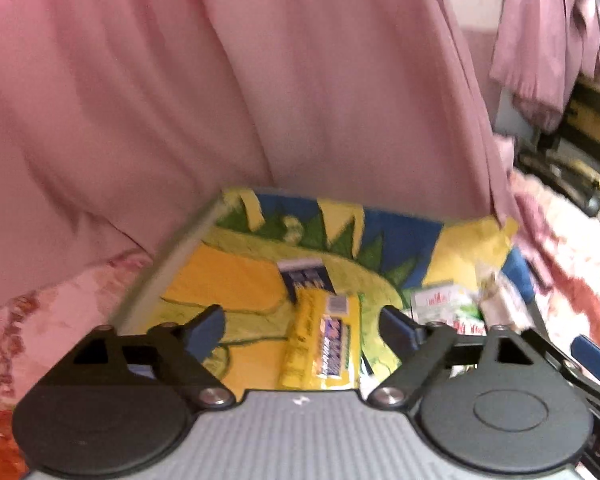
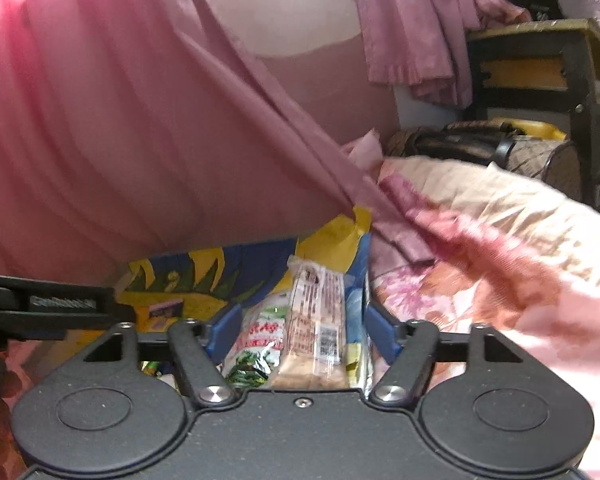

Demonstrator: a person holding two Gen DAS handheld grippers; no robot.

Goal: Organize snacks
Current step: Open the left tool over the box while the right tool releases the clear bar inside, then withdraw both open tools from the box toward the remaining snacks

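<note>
You are working over a colourful printed tray point(image 1: 236, 276) sitting on a floral bedspread point(image 2: 500, 280), and you appear to be early in the sorting step, with the snacks lying loose on it. Your left hand-held gripper point(image 1: 302, 330) is hovering with its jaws spread wide and holding nothing, lined up on the yellow snack bar point(image 1: 320, 344) lying near the tray's middle, with a dark blue packet point(image 1: 306, 276) just beyond it. Your right hand-held gripper point(image 2: 300, 334) is also standing wide open around a long tan biscuit pack point(image 2: 316, 320) and a white-and-green pouch point(image 2: 260, 340) at the tray's right edge; whether the pads are touching either, I cannot tell. Next you are likely needing to pick one pack, centre it and close gently, since wrappers crush and slide. A pink curtain point(image 2: 140, 120) is hanging behind the tray, with a dark shelf unit point(image 2: 540, 72) to the right.
</note>
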